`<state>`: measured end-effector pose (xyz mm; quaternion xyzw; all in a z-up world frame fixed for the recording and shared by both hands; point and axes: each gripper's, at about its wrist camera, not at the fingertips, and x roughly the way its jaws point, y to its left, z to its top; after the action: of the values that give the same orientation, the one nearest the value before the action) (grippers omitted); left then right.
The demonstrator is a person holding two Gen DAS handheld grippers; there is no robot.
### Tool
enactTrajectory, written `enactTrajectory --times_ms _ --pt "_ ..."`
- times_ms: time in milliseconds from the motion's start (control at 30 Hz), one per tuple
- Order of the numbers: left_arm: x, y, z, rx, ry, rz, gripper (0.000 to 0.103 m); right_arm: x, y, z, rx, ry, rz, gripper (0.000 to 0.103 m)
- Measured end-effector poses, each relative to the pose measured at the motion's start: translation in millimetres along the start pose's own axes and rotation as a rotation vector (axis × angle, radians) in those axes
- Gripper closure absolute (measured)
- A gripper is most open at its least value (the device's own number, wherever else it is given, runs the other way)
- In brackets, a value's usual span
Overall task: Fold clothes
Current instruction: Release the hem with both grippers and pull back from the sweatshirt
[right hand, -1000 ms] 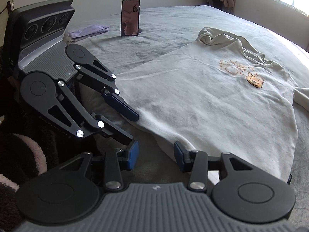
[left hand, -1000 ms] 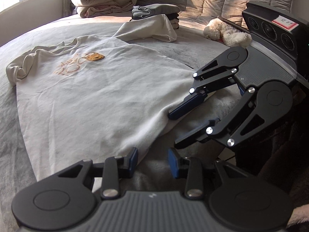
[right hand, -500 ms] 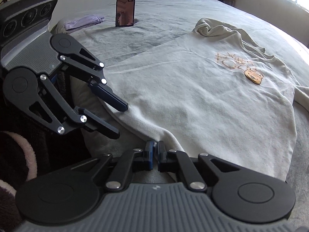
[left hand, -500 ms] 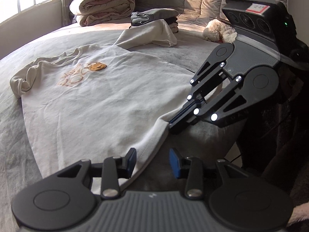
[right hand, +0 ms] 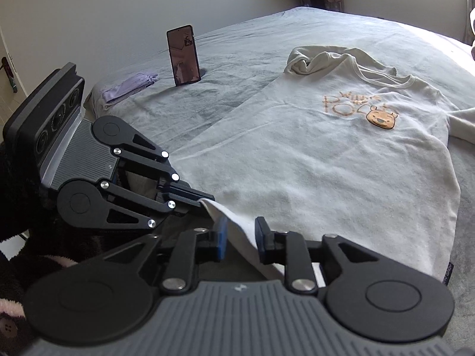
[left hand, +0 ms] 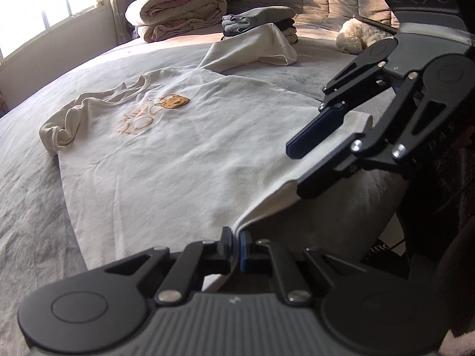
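Gripping hem: cream T-shirt (left hand: 166, 160) flat on grey bed (right hand: 237, 59), hem at near edge.
Left gripper (left hand: 234, 241) pinched on hem; right gripper (right hand: 241, 234) parted, hem between its fingers, pads apparently not touching.

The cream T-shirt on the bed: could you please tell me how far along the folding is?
Done: the T-shirt lies spread face up on the bed. In hand: the left gripper is shut on its hem; the right gripper has its jaws open around the hem. Left: every fold, as none shows yet.
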<state>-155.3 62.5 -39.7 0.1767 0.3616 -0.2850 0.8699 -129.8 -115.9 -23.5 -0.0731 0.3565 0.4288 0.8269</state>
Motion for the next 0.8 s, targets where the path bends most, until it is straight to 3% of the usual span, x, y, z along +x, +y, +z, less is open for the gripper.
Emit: enactTrajectory --times_ms 100,167,267,367,400,633,700,800 --pt "-1 1 2 -0.007 -0.004 -0.005 0.099 8 20 -1 -0.118 -0.002 -0.033 0.047" --pt "-3 -1 2 0.010 -0.007 -0.003 0.099 21 31 -3 -0.204 0.025 -0.107 0.048" --pt "-5 -6 -1 0.052 0.003 -0.009 0.098 38 40 -11 -0.320 0.082 -0.212 0.088" --pt "-3 -11 -7 0.106 0.031 -0.010 0.098 39 40 -21 -0.388 0.107 -0.248 0.092" --pt "-3 -12 -10 0.119 0.037 -0.012 0.098 36 39 -23 -0.394 0.113 -0.259 0.097" --pt "-9 -10 -22 0.128 0.089 -0.113 0.100 6 23 -44 -0.369 0.203 -0.266 0.101" --pt "-14 -9 -29 0.124 0.098 -0.127 0.099 -5 18 -46 -0.312 0.196 -0.267 0.101" --pt "-25 3 -36 0.038 0.083 -0.151 0.097 -23 10 -49 -0.217 0.180 -0.266 0.101"
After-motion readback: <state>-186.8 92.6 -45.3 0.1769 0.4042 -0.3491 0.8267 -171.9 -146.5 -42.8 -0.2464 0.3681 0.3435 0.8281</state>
